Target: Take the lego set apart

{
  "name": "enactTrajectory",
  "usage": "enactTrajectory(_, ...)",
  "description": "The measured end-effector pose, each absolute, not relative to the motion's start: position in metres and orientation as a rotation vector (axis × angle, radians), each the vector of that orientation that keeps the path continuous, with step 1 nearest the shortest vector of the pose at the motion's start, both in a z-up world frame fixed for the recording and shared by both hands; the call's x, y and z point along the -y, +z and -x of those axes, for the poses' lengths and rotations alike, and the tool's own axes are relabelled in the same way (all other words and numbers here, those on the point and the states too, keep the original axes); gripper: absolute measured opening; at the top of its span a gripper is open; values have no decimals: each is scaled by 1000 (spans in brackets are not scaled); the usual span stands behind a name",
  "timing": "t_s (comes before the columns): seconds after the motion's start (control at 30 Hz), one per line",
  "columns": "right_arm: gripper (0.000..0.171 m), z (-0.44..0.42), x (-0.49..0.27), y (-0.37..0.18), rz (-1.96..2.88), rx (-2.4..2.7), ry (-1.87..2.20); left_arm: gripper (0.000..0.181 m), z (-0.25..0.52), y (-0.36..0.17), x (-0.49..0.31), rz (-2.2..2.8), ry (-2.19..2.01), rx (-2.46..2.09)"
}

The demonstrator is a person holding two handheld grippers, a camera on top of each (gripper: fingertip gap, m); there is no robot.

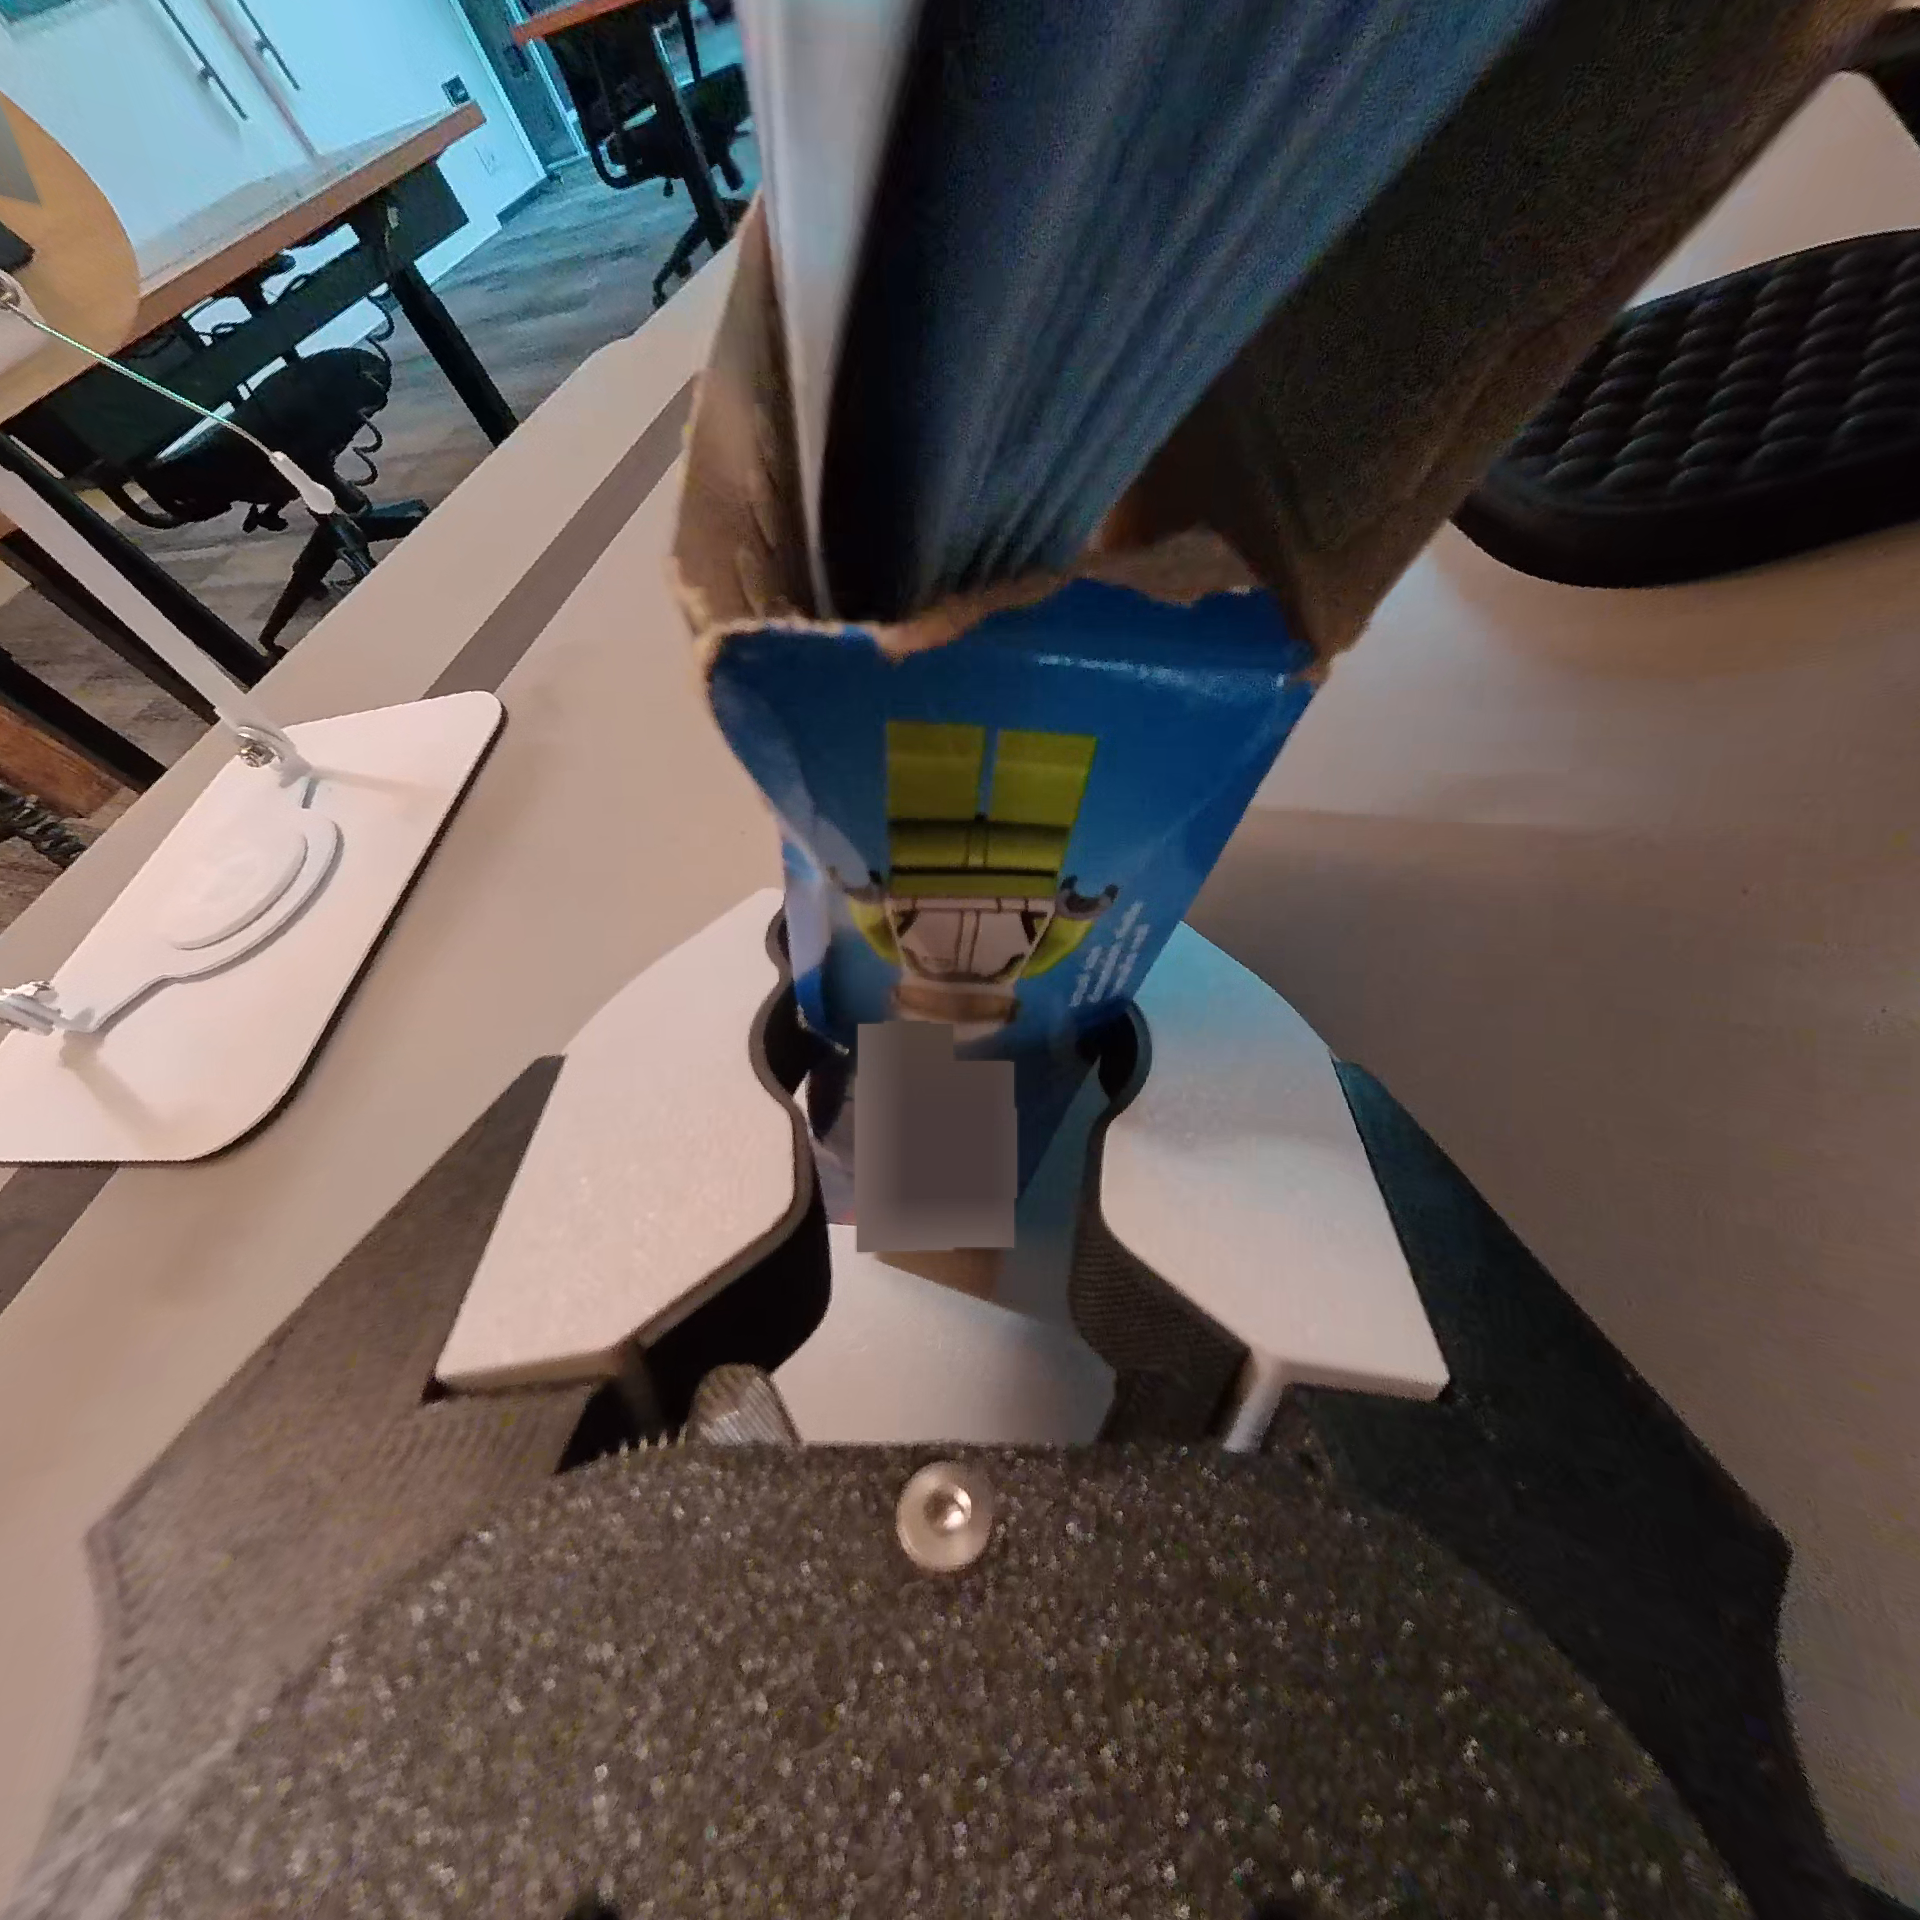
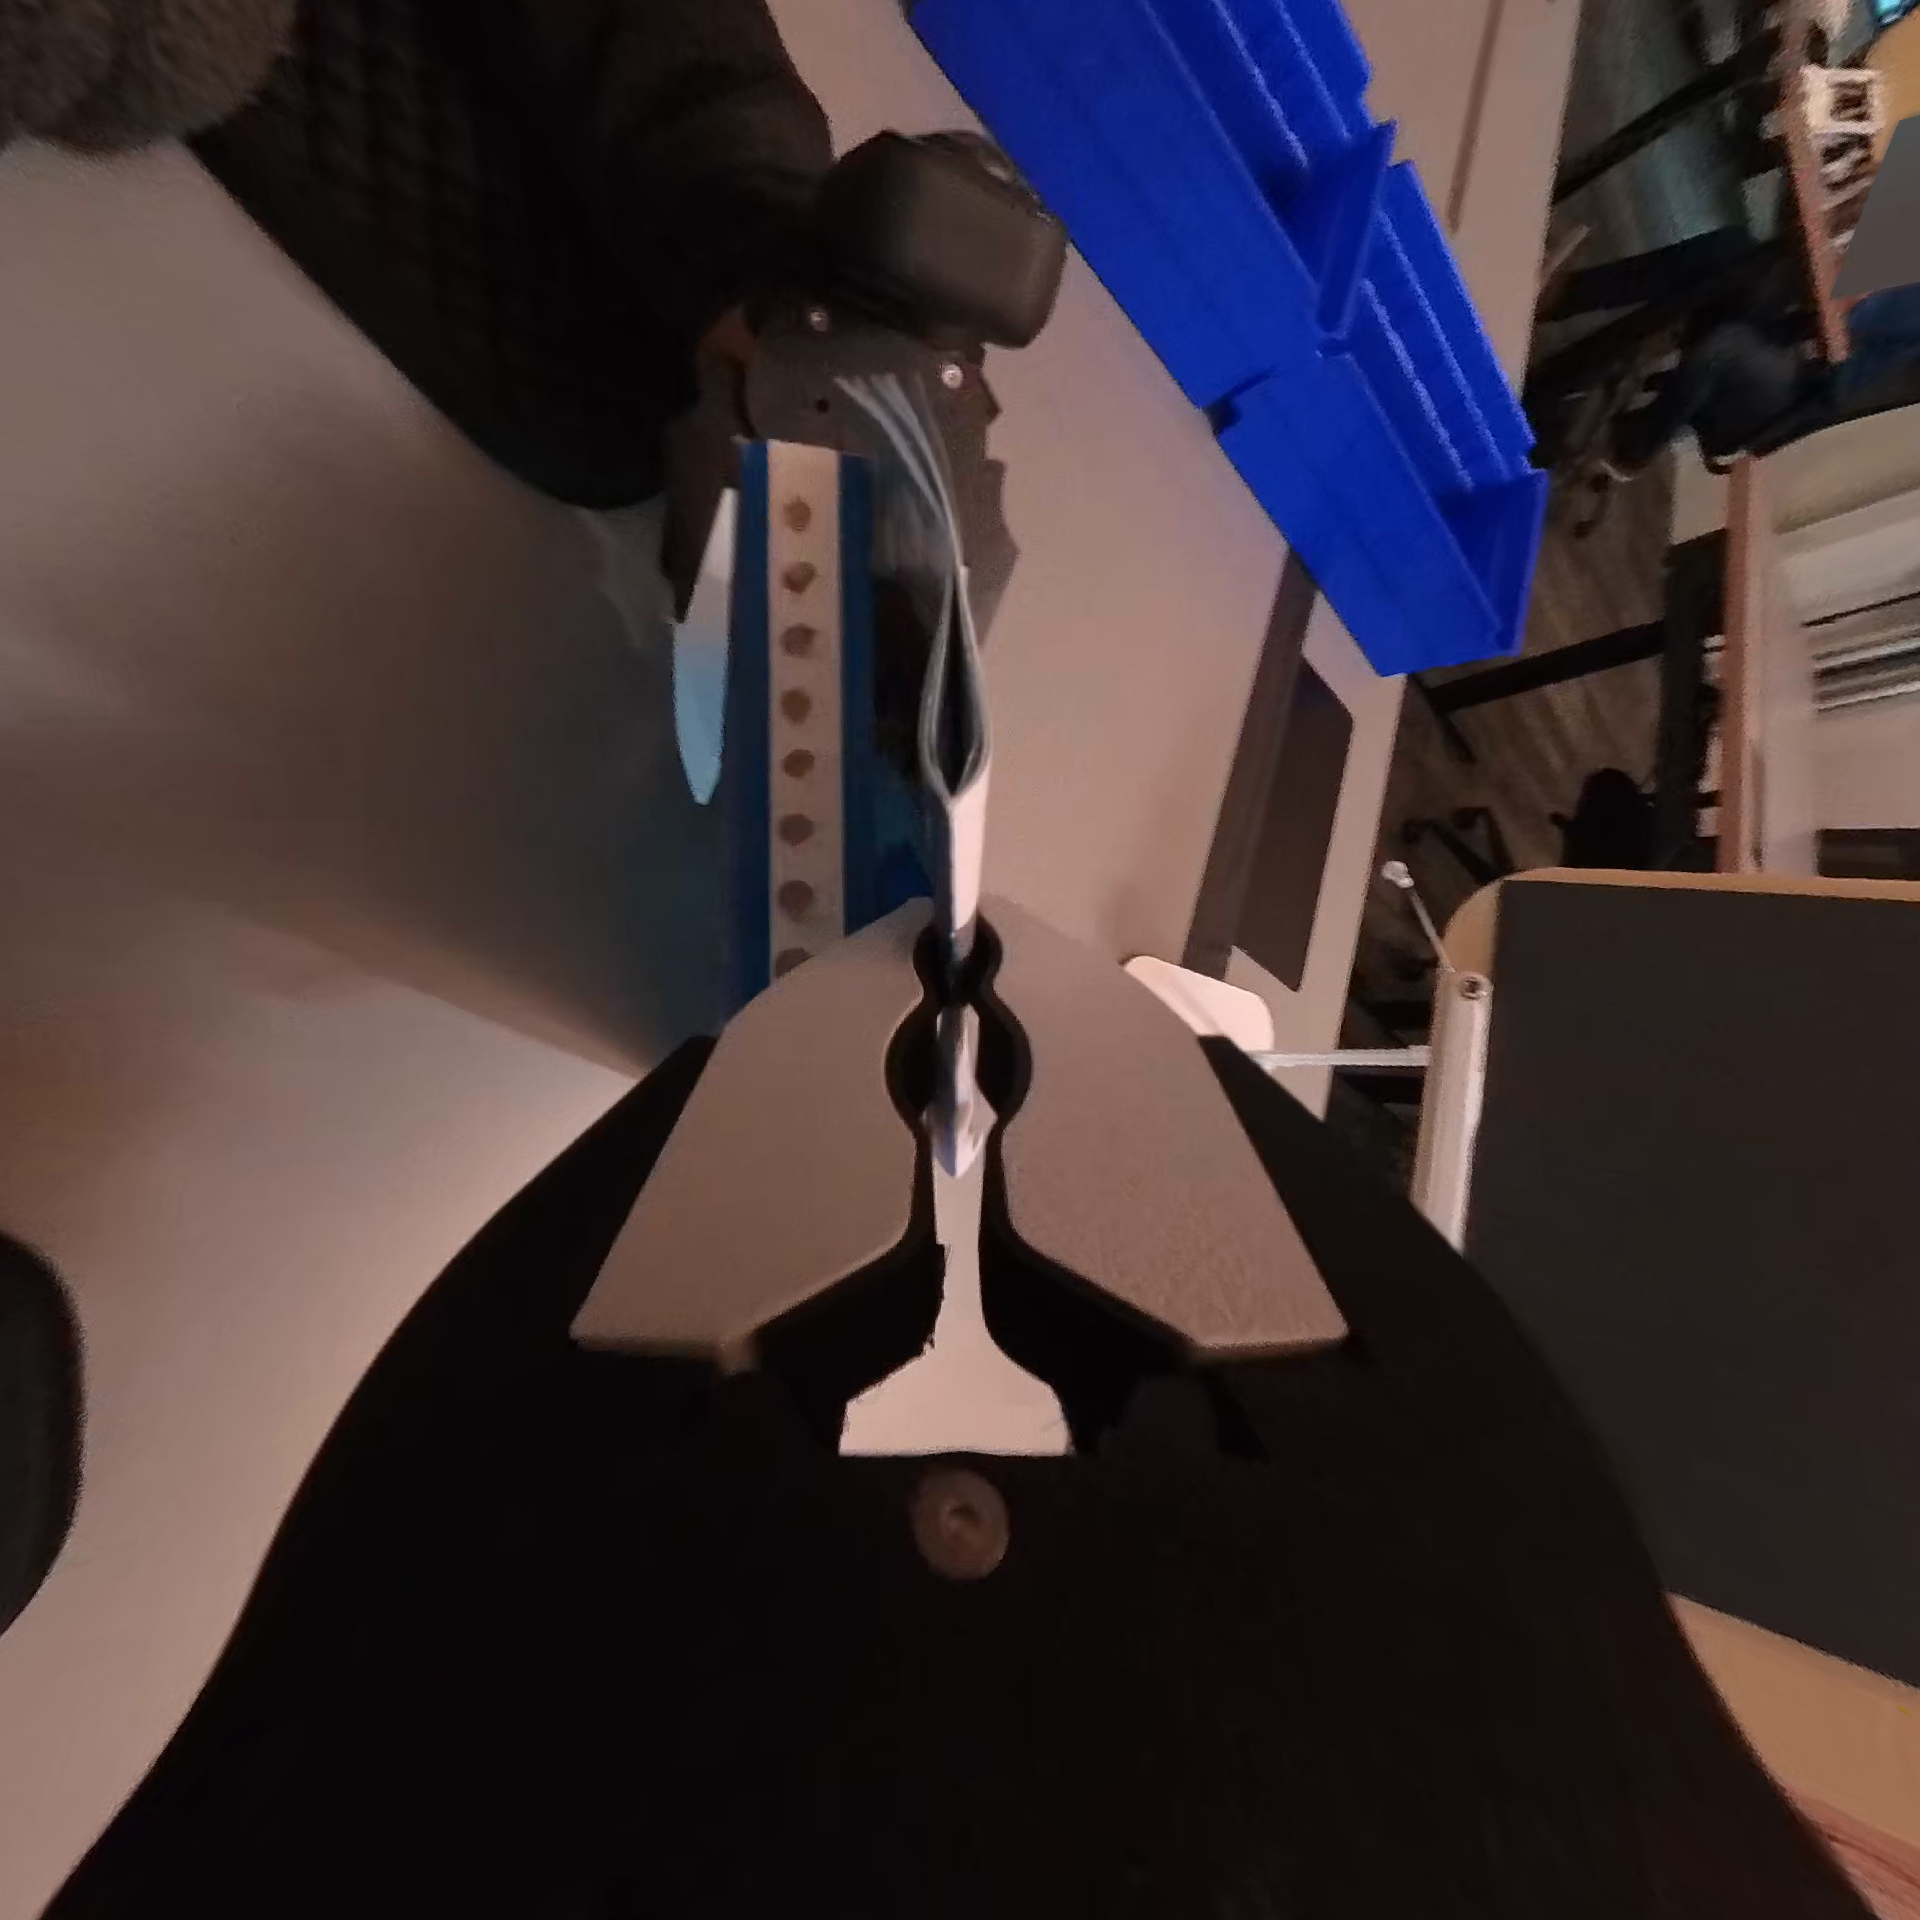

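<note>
Torn blue lego box (image 1: 997,831) is clamped by left gripper (image 1: 961,1049) above the worktop (image 1: 1558,935), while its white booklet (image 2: 961,831) is pinched by right gripper (image 2: 958,971), blue bins (image 2: 1299,312) behind.

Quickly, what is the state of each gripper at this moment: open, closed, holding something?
Left gripper: closed on the torn flap of the blue cardboard box.
Right gripper: closed on the white paper booklet.

left wrist view bright, even indoor light, box (image 1: 1039,312) top motion-blurred. right wrist view dimmer, warm cast, heavy blur, fisheye bend at edges, tool (image 2: 958,971) body near-black.
</note>
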State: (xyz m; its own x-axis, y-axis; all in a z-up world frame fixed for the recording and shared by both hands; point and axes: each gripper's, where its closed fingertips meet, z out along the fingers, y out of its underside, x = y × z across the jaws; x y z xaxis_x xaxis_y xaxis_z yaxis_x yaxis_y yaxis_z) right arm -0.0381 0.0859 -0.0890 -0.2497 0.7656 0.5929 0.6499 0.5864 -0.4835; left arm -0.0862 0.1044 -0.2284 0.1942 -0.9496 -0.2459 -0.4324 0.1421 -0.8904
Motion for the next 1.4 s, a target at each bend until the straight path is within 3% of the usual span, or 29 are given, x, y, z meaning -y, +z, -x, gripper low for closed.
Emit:
enactTrajectory(0.53, 1, 18, -40, -130, 1458, 2450, 293, 51, 86, -233, -101, 1382, -485, -1484)
enactTrajectory(1.07, 2, 17, -65, -126, 1455, 2332, -317, 46, 89, -233, -103, 1440, -514, -1477)
enactTrajectory(1.4, 1, 33, -100, -101, 1760, 1801, -342, 47, 87, -228, -97, 1547, -664, -1418)
